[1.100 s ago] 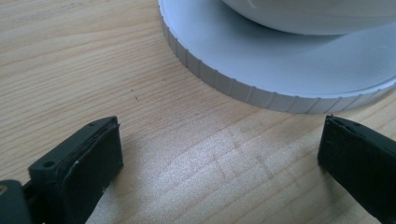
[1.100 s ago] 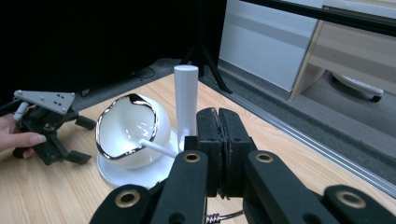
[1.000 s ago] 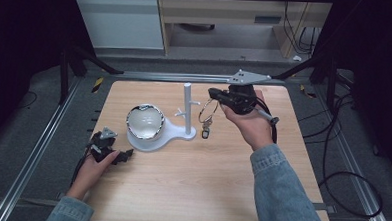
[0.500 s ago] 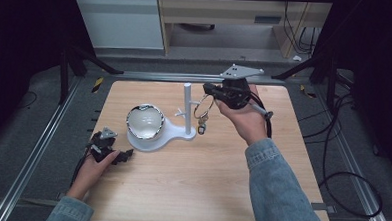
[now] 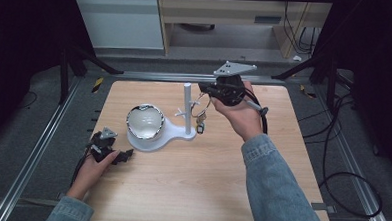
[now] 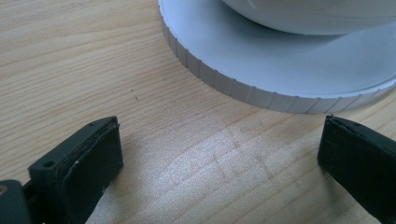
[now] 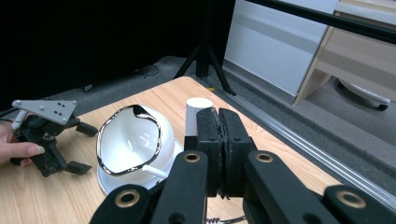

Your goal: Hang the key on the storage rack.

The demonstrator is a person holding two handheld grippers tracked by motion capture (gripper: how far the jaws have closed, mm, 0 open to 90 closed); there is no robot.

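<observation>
A white stand (image 5: 175, 134) sits mid-table, with a round base, an upright post (image 5: 187, 102) with short pegs, and a white bowl (image 5: 144, 121) with a dark rim. My right gripper (image 5: 203, 87) hovers just right of the post top, shut on a metal key ring (image 5: 200, 101) from which a small key (image 5: 201, 125) dangles. In the right gripper view the jaws (image 7: 219, 116) press together in front of the post (image 7: 196, 114) and bowl (image 7: 128, 140). My left gripper (image 5: 126, 155) rests open on the table left of the base (image 6: 261, 60), nothing between its jaws (image 6: 219, 154).
The wooden table (image 5: 190, 190) has metal rails (image 5: 37, 148) along its sides. Black cables (image 5: 351, 187) lie on the floor at the right. Cabinets (image 5: 123, 22) and tripod legs (image 5: 86, 55) stand beyond the far edge.
My right gripper has shifted slightly left and up towards the post, carrying the key ring with it. The left gripper has not moved.
</observation>
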